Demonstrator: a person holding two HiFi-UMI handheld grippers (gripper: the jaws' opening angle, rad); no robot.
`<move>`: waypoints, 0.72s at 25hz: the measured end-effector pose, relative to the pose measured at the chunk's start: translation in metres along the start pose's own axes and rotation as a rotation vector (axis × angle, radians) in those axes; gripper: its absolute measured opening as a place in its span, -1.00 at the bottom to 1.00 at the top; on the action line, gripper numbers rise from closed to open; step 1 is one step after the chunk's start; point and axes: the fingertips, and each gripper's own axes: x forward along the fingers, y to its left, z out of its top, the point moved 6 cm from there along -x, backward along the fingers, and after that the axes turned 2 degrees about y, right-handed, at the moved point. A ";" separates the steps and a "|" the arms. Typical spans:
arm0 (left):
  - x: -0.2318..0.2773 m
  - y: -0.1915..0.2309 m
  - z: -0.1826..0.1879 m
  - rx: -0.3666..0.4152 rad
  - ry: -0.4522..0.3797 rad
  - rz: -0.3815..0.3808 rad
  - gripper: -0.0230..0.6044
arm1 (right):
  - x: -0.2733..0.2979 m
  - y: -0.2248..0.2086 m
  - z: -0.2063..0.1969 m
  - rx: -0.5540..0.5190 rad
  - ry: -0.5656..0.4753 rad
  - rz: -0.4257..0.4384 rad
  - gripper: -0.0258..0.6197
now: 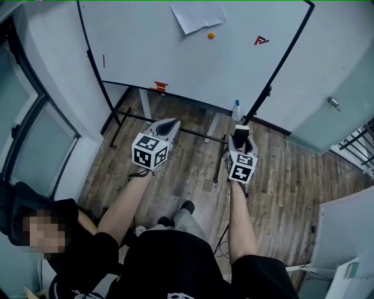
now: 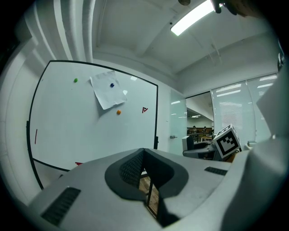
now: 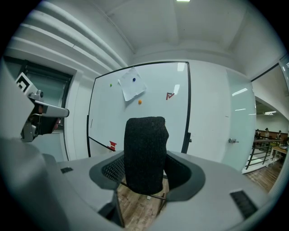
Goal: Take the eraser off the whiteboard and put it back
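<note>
A black felt eraser [image 3: 144, 153] stands upright between the jaws of my right gripper [image 3: 145, 173], which is shut on it. In the head view the eraser [image 1: 241, 129] pokes out of the right gripper [image 1: 241, 134], held over the wood floor short of the whiteboard [image 1: 175, 58]. The whiteboard [image 3: 108, 122] stands ahead on a black frame. My left gripper [image 1: 173, 123] hangs level with the right one, to its left. Its jaws [image 2: 144, 164] meet at the tips with nothing between them.
On the board are a paper sheet [image 1: 197, 16], an orange magnet [image 1: 211, 35] and a red mark [image 1: 261, 40]. A spray bottle [image 1: 236, 111] and a red item [image 1: 159, 87] sit at its lower edge. Stand legs [image 1: 196, 134] cross the floor. A seated person [image 1: 55, 239] is at lower left.
</note>
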 end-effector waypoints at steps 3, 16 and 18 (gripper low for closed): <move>-0.004 0.004 -0.001 0.000 -0.001 0.003 -0.88 | 0.000 0.005 -0.003 0.001 0.009 0.001 -0.09; 0.003 0.034 0.006 -0.007 -0.023 0.021 -0.88 | 0.025 0.006 0.006 -0.023 0.014 -0.009 -0.09; 0.009 0.041 0.008 -0.012 -0.029 0.026 -0.88 | 0.035 0.002 0.010 -0.025 0.012 -0.013 -0.09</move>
